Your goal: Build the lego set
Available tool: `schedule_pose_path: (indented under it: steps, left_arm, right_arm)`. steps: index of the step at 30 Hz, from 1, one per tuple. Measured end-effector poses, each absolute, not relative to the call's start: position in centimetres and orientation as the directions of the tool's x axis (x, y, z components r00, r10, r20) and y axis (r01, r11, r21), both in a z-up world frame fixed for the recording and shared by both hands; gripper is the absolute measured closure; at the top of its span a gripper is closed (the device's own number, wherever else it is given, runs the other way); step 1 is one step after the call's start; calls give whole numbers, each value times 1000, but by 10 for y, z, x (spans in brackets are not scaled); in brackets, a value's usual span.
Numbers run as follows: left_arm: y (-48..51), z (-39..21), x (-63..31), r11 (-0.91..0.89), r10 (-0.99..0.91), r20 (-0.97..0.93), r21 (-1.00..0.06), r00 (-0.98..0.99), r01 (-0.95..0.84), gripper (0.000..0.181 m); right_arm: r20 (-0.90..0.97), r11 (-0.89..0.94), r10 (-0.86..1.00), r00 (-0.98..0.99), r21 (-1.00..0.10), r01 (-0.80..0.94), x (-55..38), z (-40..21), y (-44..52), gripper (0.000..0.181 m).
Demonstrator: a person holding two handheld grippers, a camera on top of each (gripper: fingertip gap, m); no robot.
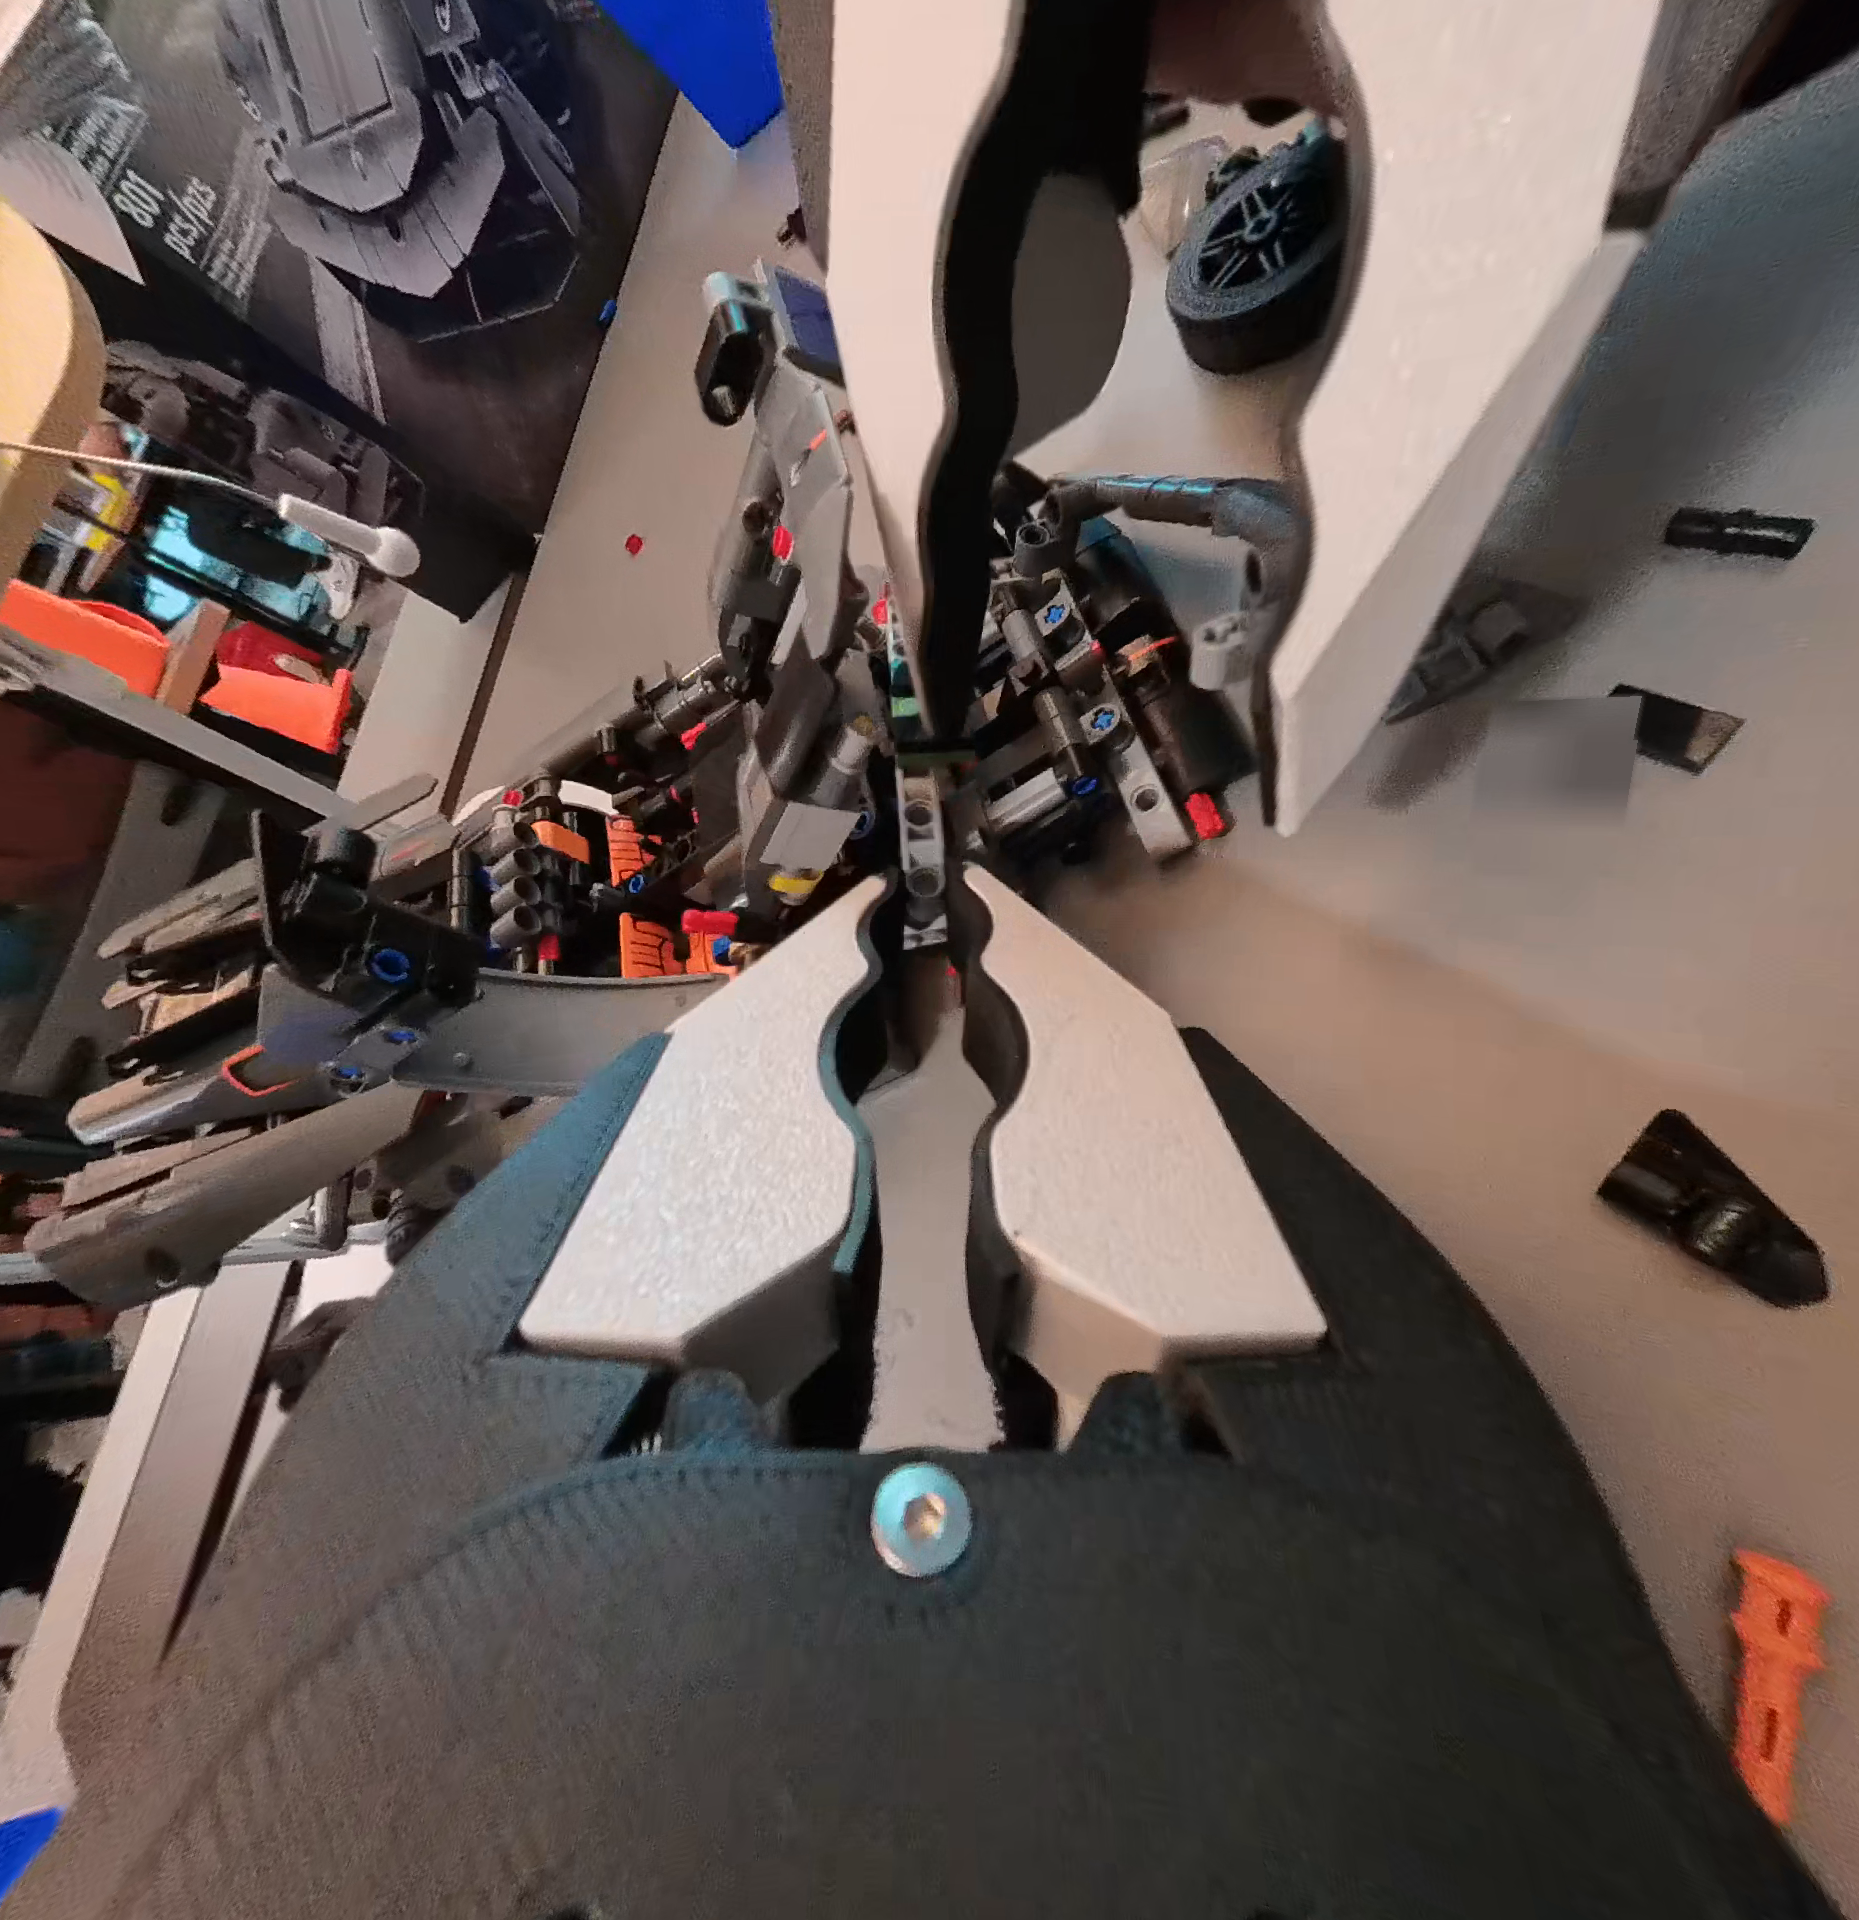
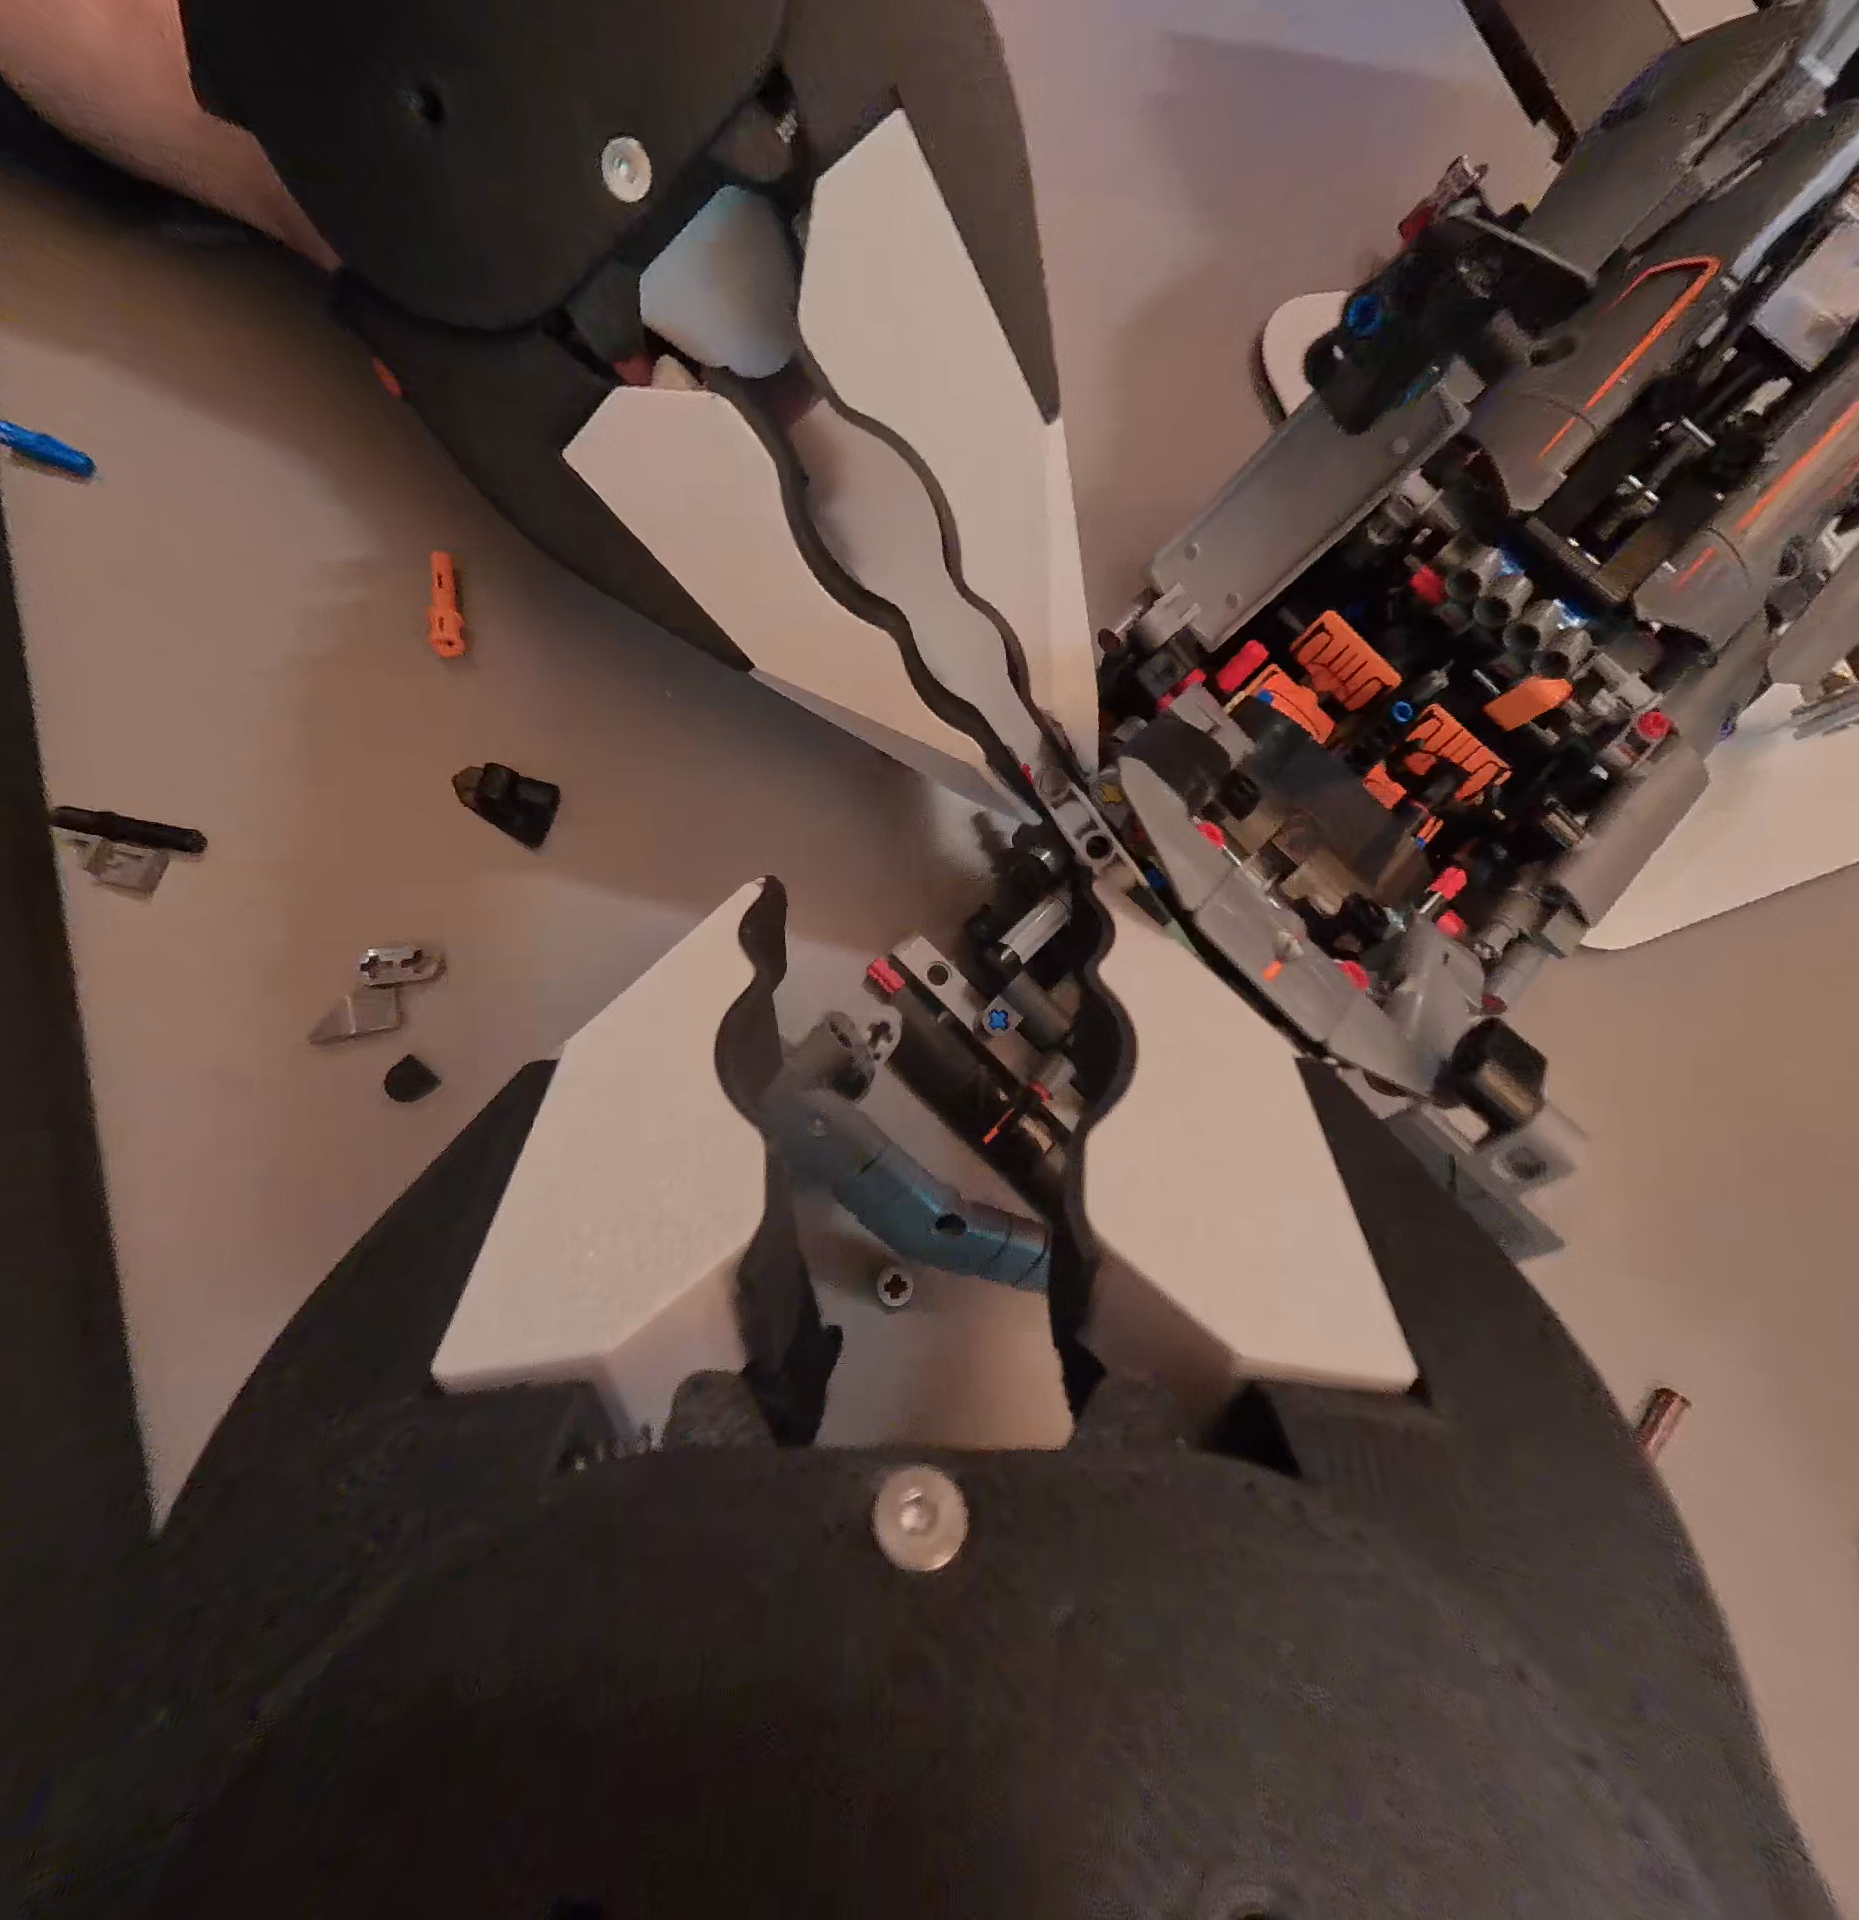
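Note:
A dark grey Lego Technic car with orange parts lies on the white table; it also shows in the right wrist view. My left gripper is shut on a light grey beam that sticks out of the car's end. In the right wrist view it reaches in from the upper left onto that beam. My right gripper is shut on a small black and grey sub-assembly with a bent grey hose, held against the car's end. It enters the left wrist view from the top.
Loose parts lie on the table: an orange pin, a blue pin, a black piece, grey pieces and a black axle. A black wheel and the set's box lie farther off. The grippers are tip to tip, or close to it. My right tips are roughly 7 centimetres from the black piece. Look for it in the left wrist view too.

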State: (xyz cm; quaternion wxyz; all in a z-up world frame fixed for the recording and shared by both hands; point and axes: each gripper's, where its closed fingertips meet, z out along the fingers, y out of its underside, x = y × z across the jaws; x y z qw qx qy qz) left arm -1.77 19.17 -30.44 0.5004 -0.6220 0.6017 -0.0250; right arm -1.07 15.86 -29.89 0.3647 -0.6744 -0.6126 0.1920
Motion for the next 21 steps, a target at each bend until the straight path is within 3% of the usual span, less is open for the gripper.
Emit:
schedule_pose_path:
  steps: [4,12,21]
  left_arm:
    - [192,-306,-17,205,-786,-549,-666,286,-717,177]
    - [194,-305,-16,162,-806,-497,-706,320,-689,177]
    - [197,-304,-16,147,-804,-492,-709,334,-690,177]
  right_arm:
    - [187,4,967,174,-692,722,-12,-307,161,120]
    - [110,-96,968,224,-663,743,-7,-314,161,127]
    - [92,-150,950,299,-705,693,-5,-296,165,109]
